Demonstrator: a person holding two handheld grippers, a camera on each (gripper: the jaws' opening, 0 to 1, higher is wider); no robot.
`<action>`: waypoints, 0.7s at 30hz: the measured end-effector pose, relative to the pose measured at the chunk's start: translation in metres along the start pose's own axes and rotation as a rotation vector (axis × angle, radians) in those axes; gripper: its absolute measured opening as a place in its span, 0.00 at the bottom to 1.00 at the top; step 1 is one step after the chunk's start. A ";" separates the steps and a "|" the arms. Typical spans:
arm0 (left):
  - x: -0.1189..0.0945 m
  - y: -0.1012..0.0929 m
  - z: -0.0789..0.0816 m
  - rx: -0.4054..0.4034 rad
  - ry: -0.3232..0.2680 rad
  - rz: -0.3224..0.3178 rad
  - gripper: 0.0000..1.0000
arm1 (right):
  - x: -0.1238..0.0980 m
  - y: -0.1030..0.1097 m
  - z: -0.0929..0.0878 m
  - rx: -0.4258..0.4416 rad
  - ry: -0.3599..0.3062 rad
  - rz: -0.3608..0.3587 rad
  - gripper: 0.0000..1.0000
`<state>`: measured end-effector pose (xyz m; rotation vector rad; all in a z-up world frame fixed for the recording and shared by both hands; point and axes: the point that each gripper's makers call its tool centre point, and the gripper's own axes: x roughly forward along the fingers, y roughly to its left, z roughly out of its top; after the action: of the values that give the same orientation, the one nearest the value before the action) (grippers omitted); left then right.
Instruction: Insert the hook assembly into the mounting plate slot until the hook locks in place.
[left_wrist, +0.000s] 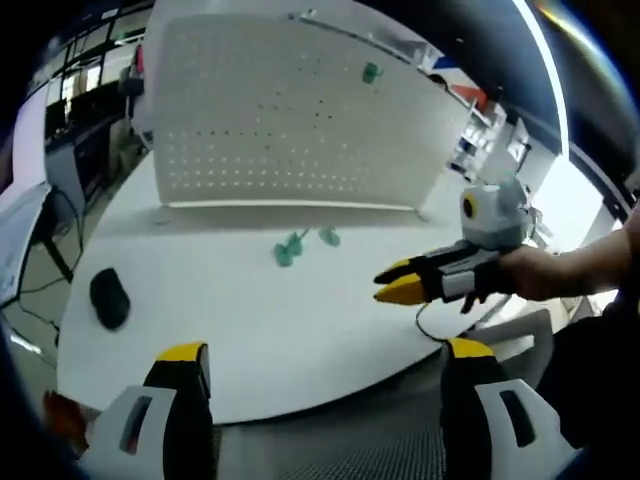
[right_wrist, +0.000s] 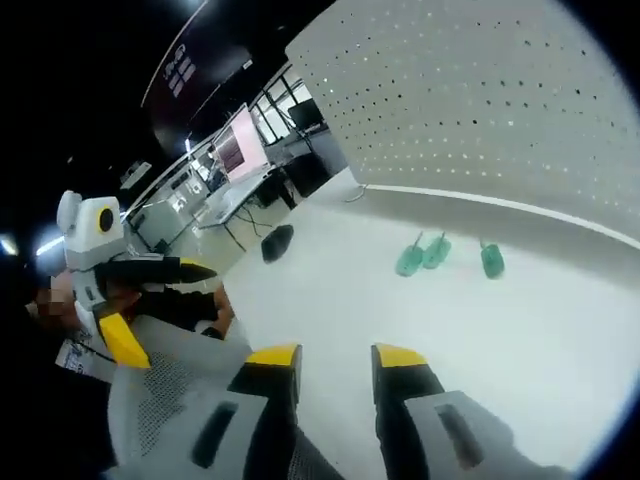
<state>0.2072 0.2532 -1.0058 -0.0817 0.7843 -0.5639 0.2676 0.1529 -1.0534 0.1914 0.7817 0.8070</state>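
Note:
A white perforated mounting plate (left_wrist: 280, 110) (right_wrist: 480, 100) stands upright at the far side of the white table (left_wrist: 250, 340). One green hook (left_wrist: 371, 72) hangs high on the plate. Three green hook pieces lie on the table in front of it: a touching pair (left_wrist: 288, 250) (right_wrist: 422, 256) and a single one (left_wrist: 329, 237) (right_wrist: 492, 260). My left gripper (left_wrist: 325, 355) (right_wrist: 135, 300) is open over the near table edge, holding nothing. My right gripper (right_wrist: 336, 360) (left_wrist: 398, 281) is open with a narrower gap and also holds nothing. It hovers to the right of the hooks, short of them.
A black mouse (left_wrist: 110, 297) (right_wrist: 277, 242) lies on the table's left side. A thin cable (left_wrist: 430, 322) runs off the table edge near the right gripper. A grey mesh chair (right_wrist: 170, 390) sits below the near edge. Desks and monitors (right_wrist: 235, 150) stand in the room behind.

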 end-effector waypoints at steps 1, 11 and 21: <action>0.000 0.001 0.000 0.001 0.003 0.001 0.97 | 0.004 -0.002 0.002 0.000 0.004 0.001 0.25; 0.000 0.008 -0.001 -0.003 0.005 0.024 0.96 | 0.047 -0.034 0.032 0.057 -0.005 -0.034 0.21; 0.000 -0.002 0.002 0.013 0.032 -0.021 0.96 | 0.078 -0.056 0.047 0.082 0.029 -0.069 0.21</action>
<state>0.2076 0.2519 -1.0037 -0.0692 0.8117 -0.5912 0.3662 0.1760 -1.0873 0.2252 0.8452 0.7149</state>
